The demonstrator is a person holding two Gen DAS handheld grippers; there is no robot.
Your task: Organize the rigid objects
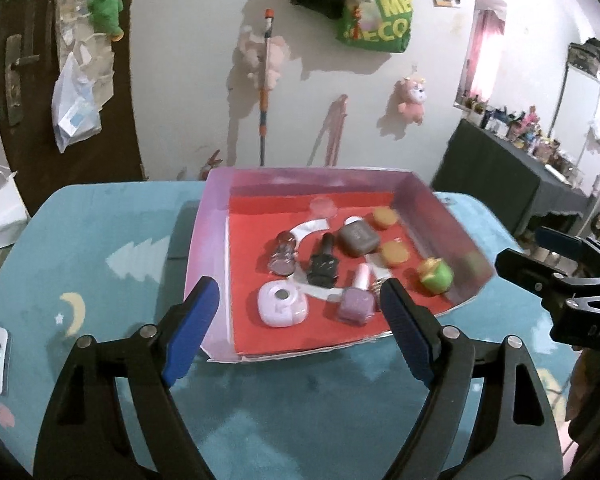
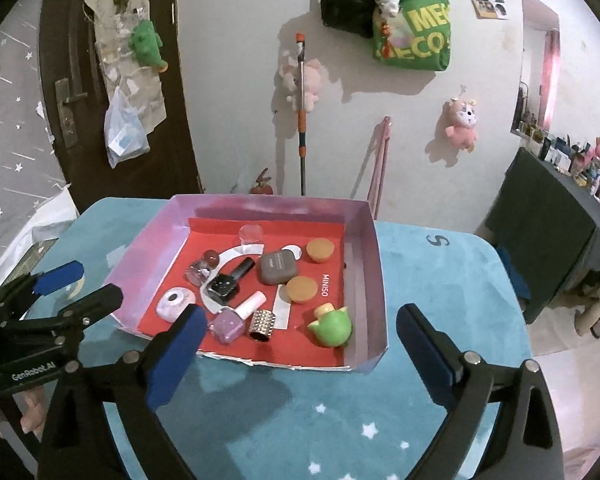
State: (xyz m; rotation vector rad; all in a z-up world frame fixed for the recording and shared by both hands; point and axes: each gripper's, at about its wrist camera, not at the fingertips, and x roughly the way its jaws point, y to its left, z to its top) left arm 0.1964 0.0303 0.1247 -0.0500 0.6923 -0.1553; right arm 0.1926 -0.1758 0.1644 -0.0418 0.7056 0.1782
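Lilac glass nail-polish bottle (image 2: 227, 325) with its white cap lies near the front of our shallow pink cardboard tray (image 2: 370, 280), small, hard and slippery, best pinched across its square body, while both our left gripper (image 1: 296, 320) and right gripper (image 2: 300, 344) hover wide and empty.

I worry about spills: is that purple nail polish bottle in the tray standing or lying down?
Lying down. The purple nail polish bottle rests on its side on the tray floor, its white cap pointing sideways.

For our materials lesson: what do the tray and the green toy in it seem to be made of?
Tray: probably cardboard with a slightly glossy pink-purple coating; its walls are thin, flat and folded, the front edge ragged. Green toy: likely smooth moulded plastic or rubber; rounded, with soft highlights.
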